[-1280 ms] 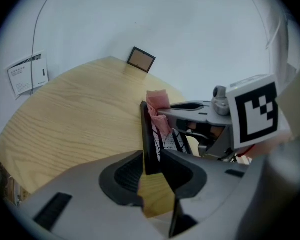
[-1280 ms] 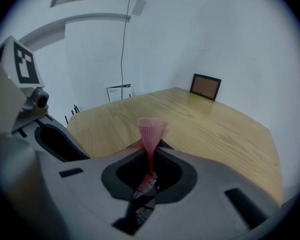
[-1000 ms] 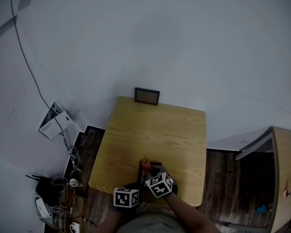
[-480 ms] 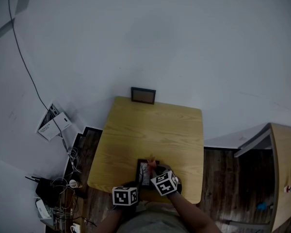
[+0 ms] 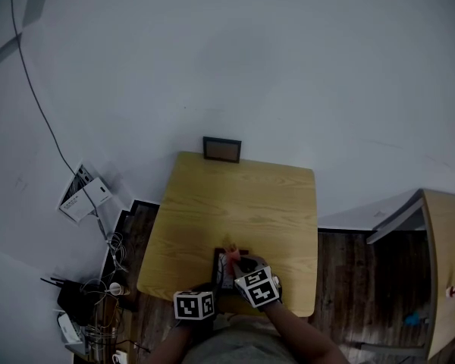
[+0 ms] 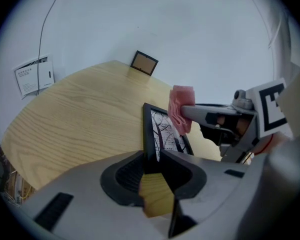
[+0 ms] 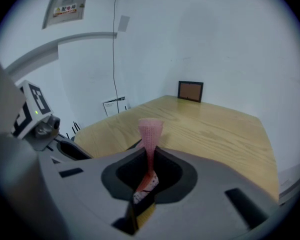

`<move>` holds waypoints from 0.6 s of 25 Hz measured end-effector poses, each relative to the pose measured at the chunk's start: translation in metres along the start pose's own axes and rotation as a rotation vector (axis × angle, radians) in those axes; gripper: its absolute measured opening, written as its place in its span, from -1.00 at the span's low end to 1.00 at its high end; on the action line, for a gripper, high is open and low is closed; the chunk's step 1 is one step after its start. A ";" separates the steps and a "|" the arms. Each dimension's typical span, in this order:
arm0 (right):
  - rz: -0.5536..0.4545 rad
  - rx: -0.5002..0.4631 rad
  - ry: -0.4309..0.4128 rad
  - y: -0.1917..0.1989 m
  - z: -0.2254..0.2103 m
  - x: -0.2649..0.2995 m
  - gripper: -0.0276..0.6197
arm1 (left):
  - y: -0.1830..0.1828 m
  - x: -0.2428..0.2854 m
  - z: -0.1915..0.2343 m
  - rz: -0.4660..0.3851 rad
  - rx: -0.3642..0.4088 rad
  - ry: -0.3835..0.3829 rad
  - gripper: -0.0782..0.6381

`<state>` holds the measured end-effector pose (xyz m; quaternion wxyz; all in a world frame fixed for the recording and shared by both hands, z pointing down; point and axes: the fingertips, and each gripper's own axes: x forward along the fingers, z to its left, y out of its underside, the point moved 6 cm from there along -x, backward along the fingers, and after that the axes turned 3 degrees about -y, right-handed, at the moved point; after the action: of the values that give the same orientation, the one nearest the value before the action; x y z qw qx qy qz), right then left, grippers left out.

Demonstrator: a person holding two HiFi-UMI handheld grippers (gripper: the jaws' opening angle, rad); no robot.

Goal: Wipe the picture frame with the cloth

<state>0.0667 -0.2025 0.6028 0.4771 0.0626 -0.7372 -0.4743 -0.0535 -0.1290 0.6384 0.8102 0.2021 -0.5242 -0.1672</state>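
A black picture frame (image 6: 162,131) with a tree print stands tilted near the table's front edge (image 5: 229,270). My left gripper (image 6: 154,156) holds its lower edge between the pads, and its jaws are closing on it. My right gripper (image 7: 150,156) is shut on a pink cloth (image 7: 150,129). The cloth sticks out past the fingertips and hangs at the frame's upper right part (image 6: 181,106). In the head view both grippers sit close together, the left (image 5: 214,285) just left of the right (image 5: 240,264).
A second small dark frame (image 5: 221,149) leans on the wall at the back edge of the wooden table (image 5: 250,203). Papers (image 5: 83,192) and cables (image 5: 98,294) lie on the floor to the left. A wooden cabinet (image 5: 447,264) stands at the right.
My right gripper has lifted a little and rolled with the pink cloth over the frame. The left gripper has stayed in place on the frame.
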 end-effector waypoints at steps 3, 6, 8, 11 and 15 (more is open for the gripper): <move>-0.012 -0.041 -0.054 -0.005 0.019 -0.002 -0.86 | 0.003 0.001 0.000 0.000 -0.001 0.008 -0.52; 0.023 -0.077 -0.094 0.001 0.032 0.003 -0.86 | 0.003 0.001 -0.001 -0.001 0.001 0.009 -0.52; 0.046 -0.094 -0.111 0.007 0.038 0.005 -0.86 | 0.000 -0.002 -0.001 -0.008 0.012 -0.004 -0.52; 0.065 -0.115 -0.128 0.012 0.047 0.007 -0.86 | 0.000 -0.002 -0.001 -0.013 0.013 -0.004 -0.52; 0.091 -0.145 -0.148 0.018 0.054 0.011 -0.86 | 0.000 -0.001 -0.001 -0.015 0.010 -0.003 -0.52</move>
<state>0.0263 -0.1642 0.6184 0.4455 -0.0409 -0.7362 -0.5077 -0.0529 -0.1287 0.6372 0.8071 0.2098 -0.5248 -0.1710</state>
